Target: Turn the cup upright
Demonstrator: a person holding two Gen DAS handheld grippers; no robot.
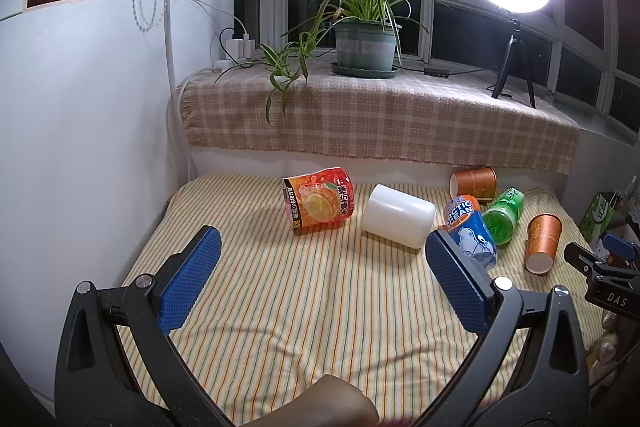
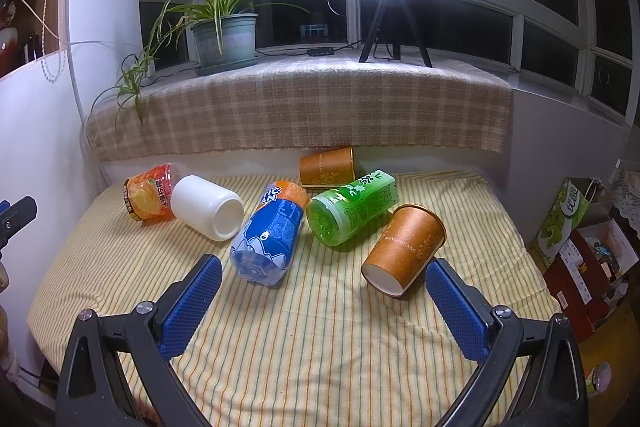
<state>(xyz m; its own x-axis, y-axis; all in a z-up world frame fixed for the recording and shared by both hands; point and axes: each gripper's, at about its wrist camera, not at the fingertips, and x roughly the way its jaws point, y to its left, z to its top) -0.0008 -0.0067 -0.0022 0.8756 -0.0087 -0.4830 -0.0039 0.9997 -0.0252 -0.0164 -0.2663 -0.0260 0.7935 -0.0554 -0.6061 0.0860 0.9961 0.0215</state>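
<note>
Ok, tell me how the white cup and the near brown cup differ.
The white cup is plain, rounded and stout; the near brown cup is tapered, with gold print.
The white cup lies at the left between the orange cup and the blue bottle; the brown cup lies at the right, by the right gripper.
Both lie on their sides on the striped cloth.

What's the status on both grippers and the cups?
Left gripper and right gripper: jaws open, empty. Near brown paper cup on its side on striped cloth. Green plastic cup lies beside it.
</note>
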